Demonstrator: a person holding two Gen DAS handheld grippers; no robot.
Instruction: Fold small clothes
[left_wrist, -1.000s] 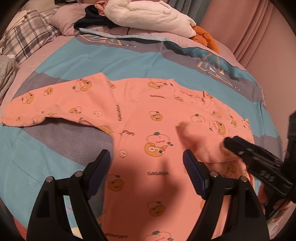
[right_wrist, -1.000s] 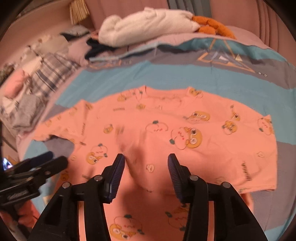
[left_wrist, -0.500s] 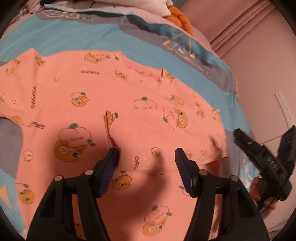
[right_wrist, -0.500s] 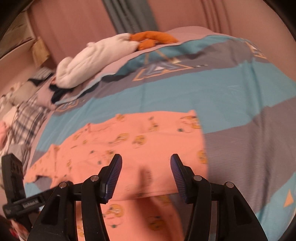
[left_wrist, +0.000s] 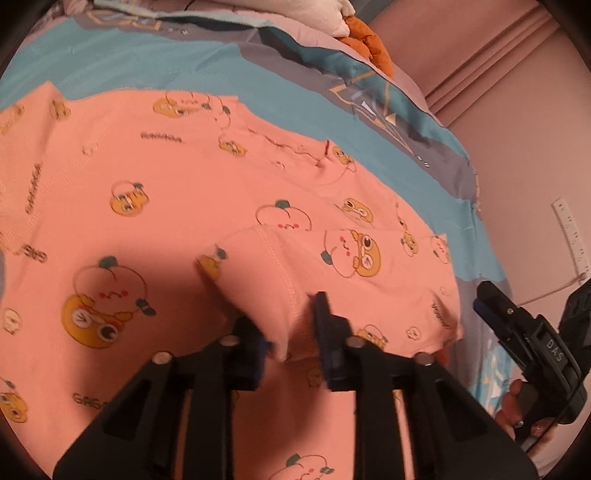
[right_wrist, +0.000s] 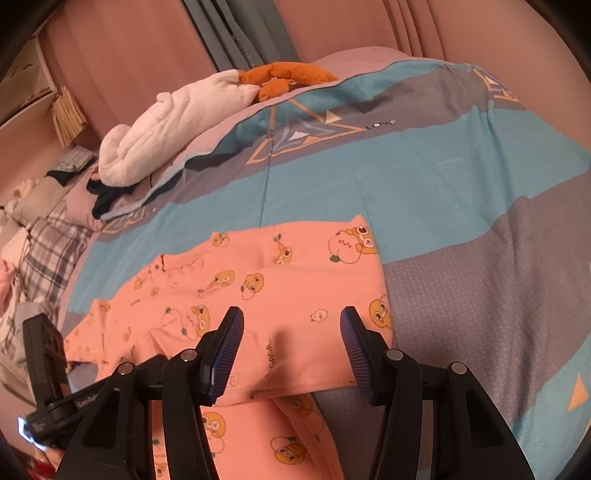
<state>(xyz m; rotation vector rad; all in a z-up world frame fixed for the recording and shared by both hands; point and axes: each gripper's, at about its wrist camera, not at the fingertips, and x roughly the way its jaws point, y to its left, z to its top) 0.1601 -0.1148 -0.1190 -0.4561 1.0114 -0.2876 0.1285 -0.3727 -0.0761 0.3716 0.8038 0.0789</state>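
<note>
On the bed, over a pink shirt (left_wrist: 184, 206) printed with cartoon oranges, the left gripper (left_wrist: 291, 328) is seen from its own wrist camera with its jaws closing on a raised fold of the shirt's fabric; a stitched cuff of the folded-in sleeve (left_wrist: 273, 280) is bunched between the blue pads, which press against it. The right gripper (right_wrist: 291, 350) is seen from its own camera held above the shirt's lower right part, its jaws standing partly apart with nothing gripped between them; the shirt's hem lies just below its fingertips. In the left wrist view the right gripper appears beyond the shirt's right edge, and a hand (left_wrist: 517, 410) is seen around its handle. The shirt is spread flat on a bedspread (right_wrist: 443, 184) striped in blue and grey, with one sleeve laid across the chest. Beyond the shirt's collar, at the far edge of the bedspread, a white plush blanket (right_wrist: 177, 122) and an orange soft toy (right_wrist: 288, 75) are piled. Left of the shirt in the right wrist view, a plaid pillow (right_wrist: 51, 254) and other heaped clothes are seen.
</note>
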